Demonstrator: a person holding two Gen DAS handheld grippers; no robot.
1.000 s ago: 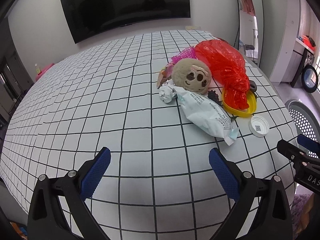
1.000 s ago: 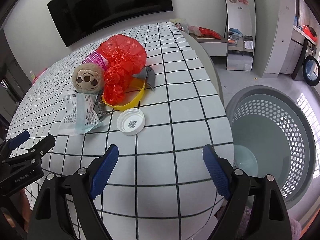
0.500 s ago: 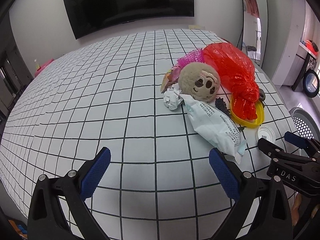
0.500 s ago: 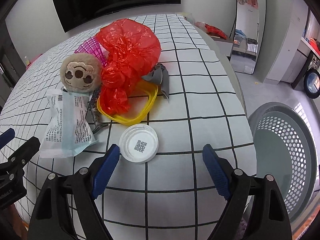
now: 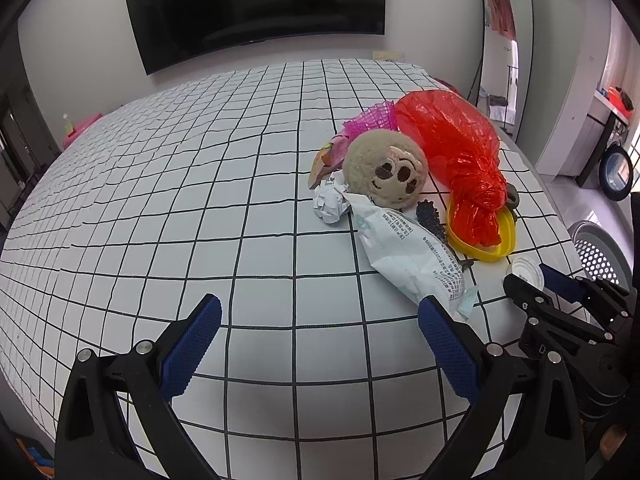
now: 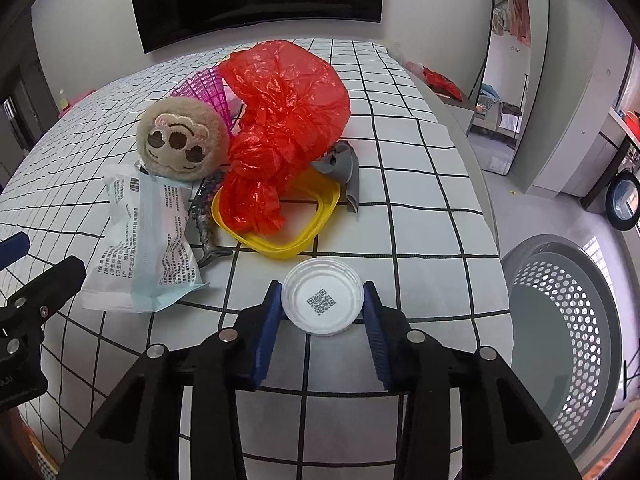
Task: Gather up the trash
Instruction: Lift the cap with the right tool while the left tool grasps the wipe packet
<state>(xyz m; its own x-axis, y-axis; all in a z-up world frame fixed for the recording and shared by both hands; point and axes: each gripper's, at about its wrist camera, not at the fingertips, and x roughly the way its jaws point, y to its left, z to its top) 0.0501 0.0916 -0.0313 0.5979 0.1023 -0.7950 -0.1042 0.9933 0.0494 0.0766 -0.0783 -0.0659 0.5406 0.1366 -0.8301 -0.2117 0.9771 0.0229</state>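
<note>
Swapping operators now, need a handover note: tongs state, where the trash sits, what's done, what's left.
Right tongs: closed around the round white plastic lid with a QR code, which is on the checked tablecloth.
Left tongs: open, empty, hovering short of the white printed wrapper.
Pile: crumpled red plastic bag on the yellow plastic ring, crumpled white paper ball, round beige plush face.
Perforated grey bin: on the floor, right of the table.
Nothing visibly binned; everything remains.

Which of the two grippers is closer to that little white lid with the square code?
Right. The right gripper has its fingers on both sides of the white lid; the left gripper hangs open beside it.
</note>
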